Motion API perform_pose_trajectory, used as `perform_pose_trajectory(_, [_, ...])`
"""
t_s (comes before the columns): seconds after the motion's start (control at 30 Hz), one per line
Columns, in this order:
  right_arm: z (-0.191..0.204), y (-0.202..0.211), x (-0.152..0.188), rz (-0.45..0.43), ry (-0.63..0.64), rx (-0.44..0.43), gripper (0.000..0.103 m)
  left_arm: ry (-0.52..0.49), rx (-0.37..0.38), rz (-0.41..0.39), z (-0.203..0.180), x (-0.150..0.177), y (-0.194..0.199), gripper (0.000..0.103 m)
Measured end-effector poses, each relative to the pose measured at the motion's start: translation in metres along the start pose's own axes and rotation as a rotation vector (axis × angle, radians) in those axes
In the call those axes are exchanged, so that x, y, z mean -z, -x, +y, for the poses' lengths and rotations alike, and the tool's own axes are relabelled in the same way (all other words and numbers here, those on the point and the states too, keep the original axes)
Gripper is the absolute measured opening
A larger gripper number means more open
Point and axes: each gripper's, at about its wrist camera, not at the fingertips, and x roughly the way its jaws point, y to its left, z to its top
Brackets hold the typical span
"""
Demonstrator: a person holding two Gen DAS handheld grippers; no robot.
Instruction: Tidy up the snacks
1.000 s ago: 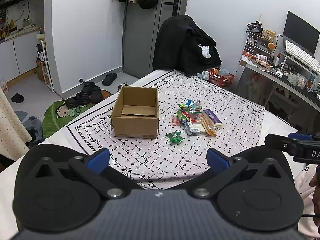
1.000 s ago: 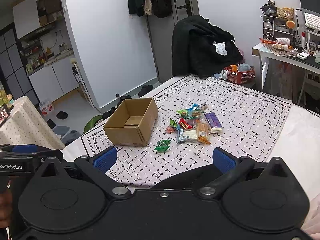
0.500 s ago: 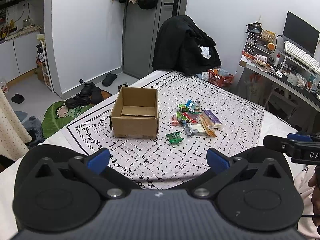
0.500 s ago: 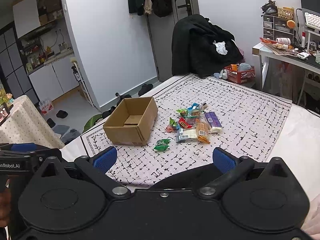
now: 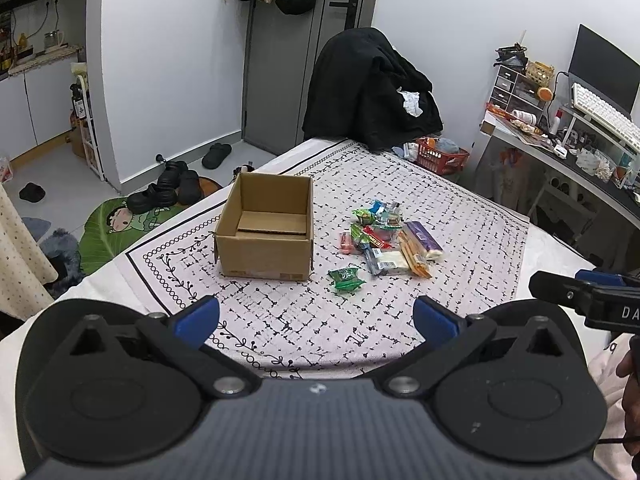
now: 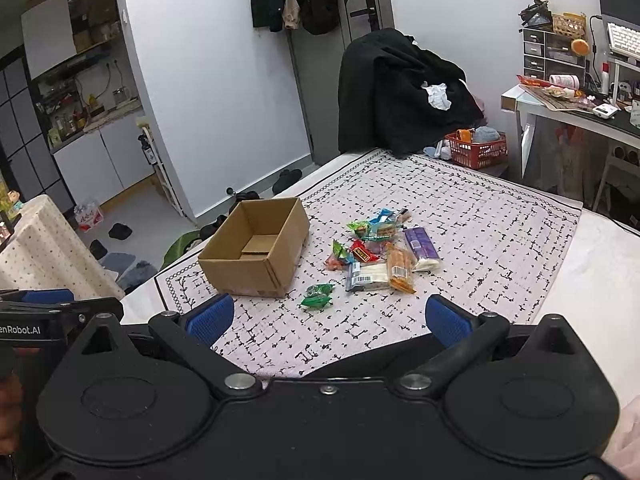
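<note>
A loose pile of small wrapped snacks (image 5: 384,236) is seen on the white cloth with black dash pattern (image 5: 460,240), just right of an open-topped brown cardboard box (image 5: 266,232) whose inside holds only a loose cardboard flap. Bright crinkly wrappers are mixed in the pile: green, blue and red small packets at the far side, a purple-labelled oblong pack (image 6: 420,248) on the right, an orange long pack (image 6: 400,268) touching it, a white pack with barcode (image 6: 368,276) at the near edge. One green foil packet (image 5: 345,277) is set apart from the pile, nearer the camera, just beside the box's front right corner. The left gripper (image 5: 316,316) is held above the cloth's near edge with blue-padded fingers spread wide, nothing between them. The right gripper (image 6: 328,320) is likewise spread wide and empty, well short of the snacks. A black coat draped over a chair (image 5: 372,92) is seen beyond the cloth.
</note>
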Motion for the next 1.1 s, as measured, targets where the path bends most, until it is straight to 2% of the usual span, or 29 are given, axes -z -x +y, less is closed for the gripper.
perform_pose_trajectory(0.63, [-0.035,-0.041,-0.005,0.01,-0.039,0.025,0.103,0.059,-0.004,0.024,-0.003,-0.015,-0.046,0.103])
perform_pose_trajectory(1.1, [-0.073,-0.085,-0.016,0.081,-0.095,0.022,0.103,0.09,-0.009,0.078,-0.025,-0.023,-0.101,0.101])
